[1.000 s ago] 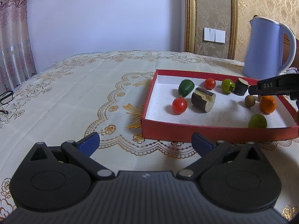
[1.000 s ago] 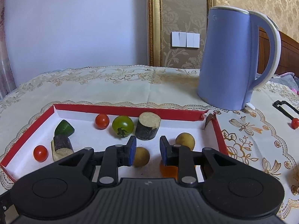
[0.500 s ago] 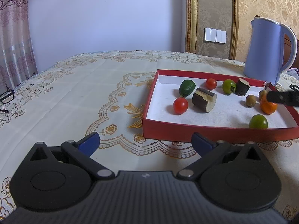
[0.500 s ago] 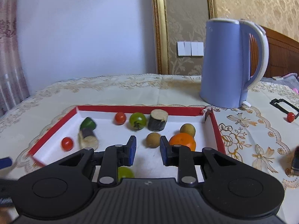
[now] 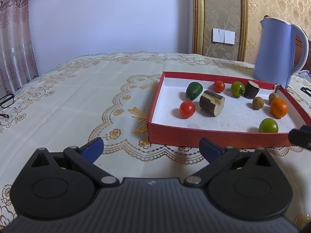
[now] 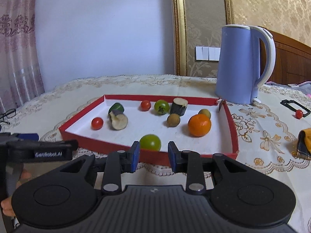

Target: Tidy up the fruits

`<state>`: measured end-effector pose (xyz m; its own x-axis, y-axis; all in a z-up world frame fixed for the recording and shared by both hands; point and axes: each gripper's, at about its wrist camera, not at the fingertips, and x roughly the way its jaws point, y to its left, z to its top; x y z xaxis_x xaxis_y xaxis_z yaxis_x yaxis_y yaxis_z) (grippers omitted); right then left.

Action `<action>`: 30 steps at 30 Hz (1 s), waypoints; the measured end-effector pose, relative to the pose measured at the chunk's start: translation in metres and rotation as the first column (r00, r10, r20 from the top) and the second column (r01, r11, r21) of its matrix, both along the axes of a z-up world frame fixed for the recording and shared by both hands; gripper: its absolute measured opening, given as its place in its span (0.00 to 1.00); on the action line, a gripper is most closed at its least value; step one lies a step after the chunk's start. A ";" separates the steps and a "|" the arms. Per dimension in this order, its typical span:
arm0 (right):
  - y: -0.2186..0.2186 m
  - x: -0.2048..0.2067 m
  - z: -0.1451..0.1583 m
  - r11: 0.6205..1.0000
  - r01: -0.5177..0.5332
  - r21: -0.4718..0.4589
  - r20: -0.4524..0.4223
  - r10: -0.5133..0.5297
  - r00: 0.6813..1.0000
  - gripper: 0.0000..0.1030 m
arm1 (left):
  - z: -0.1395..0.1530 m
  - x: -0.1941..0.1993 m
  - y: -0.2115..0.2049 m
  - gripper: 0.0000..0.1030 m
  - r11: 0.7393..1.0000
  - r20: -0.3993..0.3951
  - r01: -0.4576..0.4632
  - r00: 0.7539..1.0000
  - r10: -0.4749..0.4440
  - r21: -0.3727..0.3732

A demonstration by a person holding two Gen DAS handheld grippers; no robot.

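A red tray [image 5: 213, 138] [image 6: 81, 141] with a white floor holds several pieces: two red tomatoes [image 5: 187, 109], an orange [image 5: 279, 107] [image 6: 199, 125], a green round fruit [image 5: 268, 125] [image 6: 150, 142], a green avocado [image 5: 194, 90], two dark cut chunks [image 5: 211, 105] and two brown fruits [image 6: 173, 120]. My left gripper [image 5: 150, 149] is open and empty over the cloth, in front of the tray's left corner. My right gripper [image 6: 152, 155] is partly open and empty, just outside the tray's near wall, in line with the green fruit.
A blue kettle [image 6: 240, 64] [image 5: 276, 52] stands behind the tray's right corner. A small red tomato [image 6: 299, 114] lies by a black clip at far right. A yellow and dark cloth [image 6: 304, 143] lies at the right edge. Glasses [image 5: 6, 101] lie at far left.
My right gripper has pulled back out of the tray and now sits in front of its near wall, empty. The left gripper has barely moved.
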<state>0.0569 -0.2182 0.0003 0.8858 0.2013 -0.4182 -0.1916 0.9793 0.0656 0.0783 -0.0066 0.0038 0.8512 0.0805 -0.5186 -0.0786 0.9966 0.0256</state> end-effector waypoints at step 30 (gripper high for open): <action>0.014 0.010 -0.027 0.994 -0.038 -0.104 -0.159 0.021 0.987 0.85 | 0.000 -0.003 -0.004 1.00 0.999 -0.008 0.043 0.999 -0.043 0.009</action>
<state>0.0666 -0.2042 -0.0268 0.8014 0.1727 -0.5727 -0.2158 0.9764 -0.0074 0.0758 -0.0103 0.0041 0.8499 0.0487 -0.5247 -0.0358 0.9988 0.0348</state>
